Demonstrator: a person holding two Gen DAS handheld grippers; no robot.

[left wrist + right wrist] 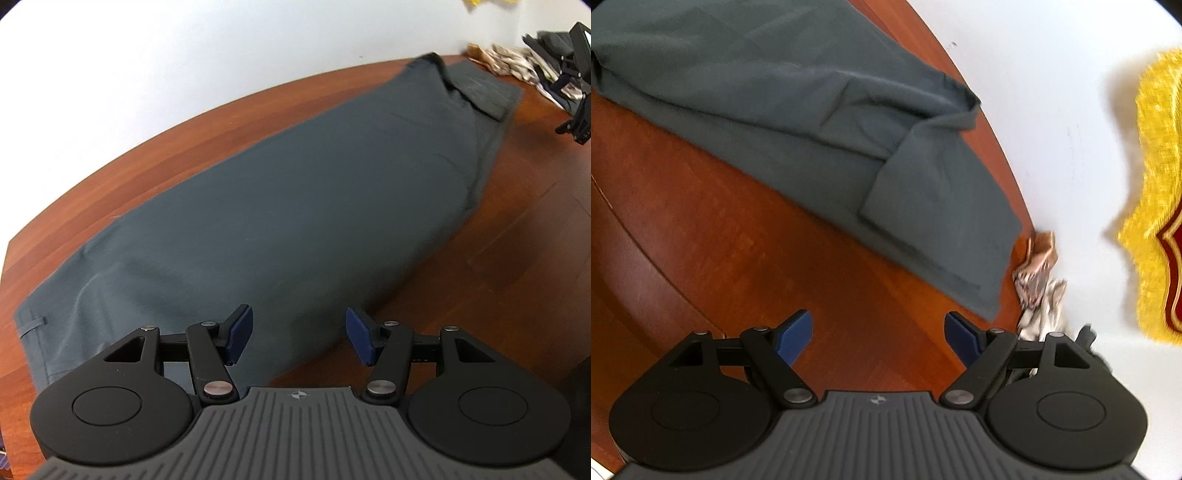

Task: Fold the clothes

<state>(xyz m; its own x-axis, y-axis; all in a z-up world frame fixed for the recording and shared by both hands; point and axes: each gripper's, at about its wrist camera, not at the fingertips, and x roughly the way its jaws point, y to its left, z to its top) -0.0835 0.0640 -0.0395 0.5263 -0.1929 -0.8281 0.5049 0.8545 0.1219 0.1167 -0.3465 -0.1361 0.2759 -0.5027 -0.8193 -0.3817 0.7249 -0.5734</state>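
Observation:
Dark grey trousers (280, 206) lie lengthwise on the reddish wooden table (498, 266), waistband with a belt loop at the near left, leg ends at the far right. My left gripper (299, 338) hovers over the near edge of the cloth, open, blue pads apart with nothing pinched. In the right wrist view the trousers' leg ends (916, 192) lie folded and rumpled near the wall. My right gripper (879, 339) is open above bare table, just short of the cloth's corner. The right gripper (574, 92) also shows at the far right of the left wrist view.
A heap of other clothes (524, 61) sits at the table's far right against the white wall; patterned cloth (1039, 291) lies just past the leg ends. A yellow fringed pennant (1156, 206) hangs on the wall. The table's curved edge (635, 251) runs at the left.

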